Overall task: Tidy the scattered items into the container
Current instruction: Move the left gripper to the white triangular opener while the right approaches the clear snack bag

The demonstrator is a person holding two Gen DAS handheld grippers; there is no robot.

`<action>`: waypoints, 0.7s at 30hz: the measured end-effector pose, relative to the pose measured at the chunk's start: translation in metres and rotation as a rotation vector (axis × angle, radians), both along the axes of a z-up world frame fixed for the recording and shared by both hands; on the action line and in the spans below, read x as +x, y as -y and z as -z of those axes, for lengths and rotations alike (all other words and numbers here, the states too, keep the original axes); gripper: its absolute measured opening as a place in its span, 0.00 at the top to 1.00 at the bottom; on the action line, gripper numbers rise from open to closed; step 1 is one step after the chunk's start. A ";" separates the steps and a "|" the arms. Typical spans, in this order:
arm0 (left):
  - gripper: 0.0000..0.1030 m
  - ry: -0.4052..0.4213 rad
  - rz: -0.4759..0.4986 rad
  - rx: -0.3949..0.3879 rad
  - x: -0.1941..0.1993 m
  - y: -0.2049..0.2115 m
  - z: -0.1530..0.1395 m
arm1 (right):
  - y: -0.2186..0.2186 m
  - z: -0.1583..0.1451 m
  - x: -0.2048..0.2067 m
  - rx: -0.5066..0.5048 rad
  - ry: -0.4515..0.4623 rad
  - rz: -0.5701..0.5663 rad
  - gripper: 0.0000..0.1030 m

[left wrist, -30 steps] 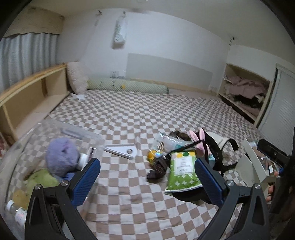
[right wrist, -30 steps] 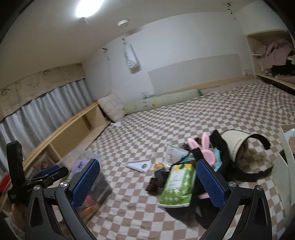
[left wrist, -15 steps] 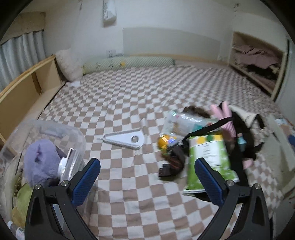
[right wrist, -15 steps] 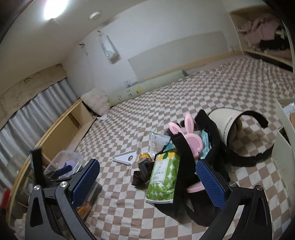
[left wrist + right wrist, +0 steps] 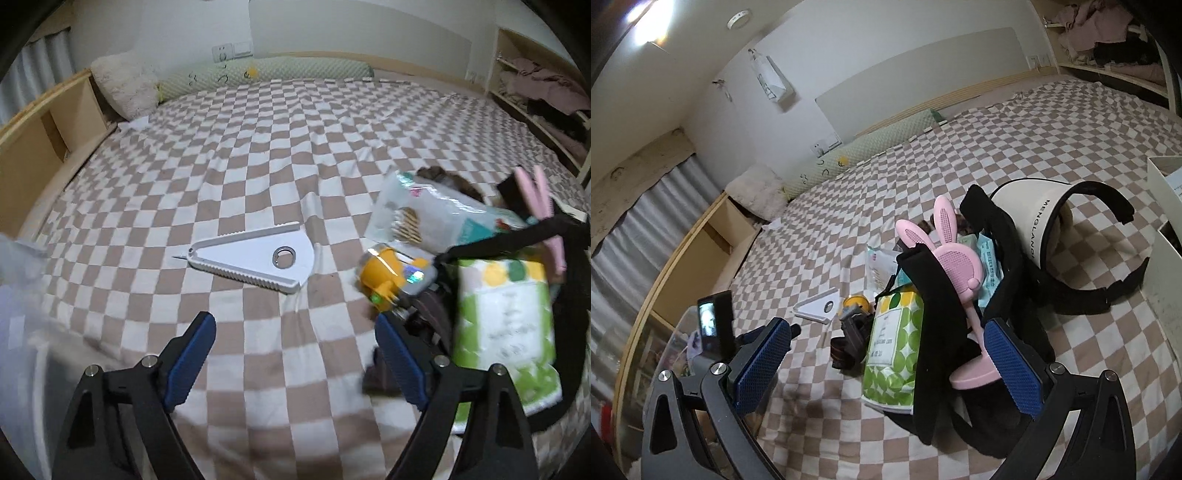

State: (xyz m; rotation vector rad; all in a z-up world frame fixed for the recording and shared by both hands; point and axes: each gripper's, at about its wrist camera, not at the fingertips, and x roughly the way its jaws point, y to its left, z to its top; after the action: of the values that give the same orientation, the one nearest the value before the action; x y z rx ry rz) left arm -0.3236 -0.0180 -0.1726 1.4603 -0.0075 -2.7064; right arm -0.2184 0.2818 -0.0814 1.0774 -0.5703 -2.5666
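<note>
Bedroom: checkered bedspread [image 5: 258, 155], bolster [image 5: 266, 75]

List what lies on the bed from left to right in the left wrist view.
Clear container → white wedge tool → yellow toy → green wipes pack.

Soft cloth beneath hard plastic and glossy wrappers

The brown-and-white checkered bedsheet [image 5: 258, 155] is matt woven cloth; the white wedge-shaped plastic tool [image 5: 255, 258] looks smooth with a metal ring; the green-spotted snack packet [image 5: 894, 354] is glossy film; the pink rabbit-eared plastic fan [image 5: 956, 266] looks matt.
</note>
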 end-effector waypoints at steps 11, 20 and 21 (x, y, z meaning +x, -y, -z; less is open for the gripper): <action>0.15 0.024 -0.153 -0.031 -0.046 0.030 0.066 | 0.045 0.006 -0.020 0.144 -0.046 -0.066 0.00; 0.11 0.011 -0.268 -0.088 -0.065 0.052 0.084 | 0.074 0.004 -0.036 0.229 -0.094 -0.097 0.00; 0.10 0.008 -0.315 -0.094 -0.066 0.059 0.086 | 0.075 0.005 -0.036 0.233 -0.095 -0.100 0.00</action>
State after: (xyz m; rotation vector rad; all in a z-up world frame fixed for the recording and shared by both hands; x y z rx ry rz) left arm -0.3895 -0.0770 -0.2583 1.3207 0.0859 -2.4142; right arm -0.2546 0.2068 -0.0864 1.0188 -0.1918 -2.6258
